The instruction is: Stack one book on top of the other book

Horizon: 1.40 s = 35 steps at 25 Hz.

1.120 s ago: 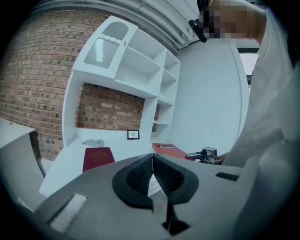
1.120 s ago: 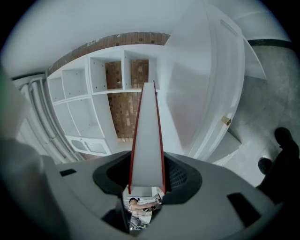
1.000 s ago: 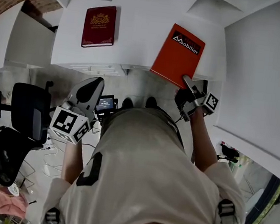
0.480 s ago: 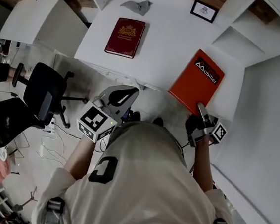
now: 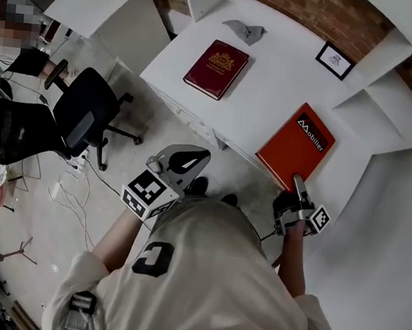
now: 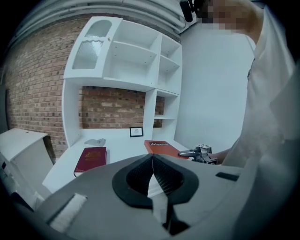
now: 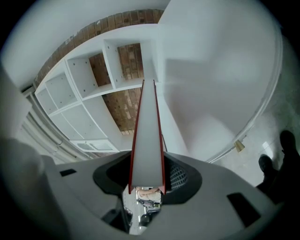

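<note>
A maroon book (image 5: pixel 216 69) (image 6: pixel 91 159) lies flat on the white desk (image 5: pixel 273 80), towards its left side. An orange book (image 5: pixel 296 143) (image 6: pixel 161 147) lies at the desk's right front, its near end over the edge. My right gripper (image 5: pixel 296 185) (image 6: pixel 198 152) (image 7: pixel 147 171) is shut on that near end; in the right gripper view the book (image 7: pixel 147 136) runs edge-on between the jaws. My left gripper (image 5: pixel 194 156) (image 6: pixel 152 159) hangs over the floor in front of the desk, shut and holding nothing.
A crumpled grey cloth (image 5: pixel 246 31) and a small framed picture (image 5: pixel 335 61) lie at the back of the desk. White shelves (image 5: pixel 397 85) rise at the right. A black office chair (image 5: pixel 87 115) and a white side cabinet (image 5: pixel 110 0) stand at the left, with cables on the floor.
The head view has swung, so the desk now lies diagonally and farther off. My right gripper keeps its grip on the orange book. My left gripper has moved closer to the desk's front edge.
</note>
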Tool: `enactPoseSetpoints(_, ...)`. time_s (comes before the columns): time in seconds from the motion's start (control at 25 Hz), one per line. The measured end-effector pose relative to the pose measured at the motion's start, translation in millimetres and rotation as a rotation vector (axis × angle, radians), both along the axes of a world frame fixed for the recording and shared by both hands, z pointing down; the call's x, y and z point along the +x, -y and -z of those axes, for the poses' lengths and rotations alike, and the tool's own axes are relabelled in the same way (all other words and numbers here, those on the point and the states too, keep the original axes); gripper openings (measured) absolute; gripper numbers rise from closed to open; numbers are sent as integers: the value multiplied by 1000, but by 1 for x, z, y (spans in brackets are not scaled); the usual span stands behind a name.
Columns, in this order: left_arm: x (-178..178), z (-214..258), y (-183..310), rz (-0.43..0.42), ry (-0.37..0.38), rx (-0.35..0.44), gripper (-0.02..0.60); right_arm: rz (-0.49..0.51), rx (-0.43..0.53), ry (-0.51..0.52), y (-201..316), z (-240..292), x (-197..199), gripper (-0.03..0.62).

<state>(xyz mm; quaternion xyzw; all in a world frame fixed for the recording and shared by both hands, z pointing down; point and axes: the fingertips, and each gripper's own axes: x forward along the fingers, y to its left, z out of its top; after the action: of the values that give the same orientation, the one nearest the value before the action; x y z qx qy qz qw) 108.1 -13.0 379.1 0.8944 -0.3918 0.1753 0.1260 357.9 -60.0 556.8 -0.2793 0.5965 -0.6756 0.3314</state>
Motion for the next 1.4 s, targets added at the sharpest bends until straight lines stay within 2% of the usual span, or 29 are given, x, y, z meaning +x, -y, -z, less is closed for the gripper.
enactPoseSetpoints(0.2,-1,0,-11,50,20,-22,5,64,18,-15,11,1,-4,160)
enactPoseSetpoints(0.48,-10,-4,-19,91,40,-29,5,74,6,1,17,-4,-8,160)
enactPoseSetpoints(0.76,-22,-8,-13,70,21,-15,5,67,-4,-31,5,-1,-14,160)
enactPoseSetpoints(0.96,-64,-6,-2,79,-9,16,5,61,4,-64,11,0,-43,160)
enactPoseSetpoints(1.4,-165,-9,39,65,-122,11,5,-1,17,-133,29,30,-120,160)
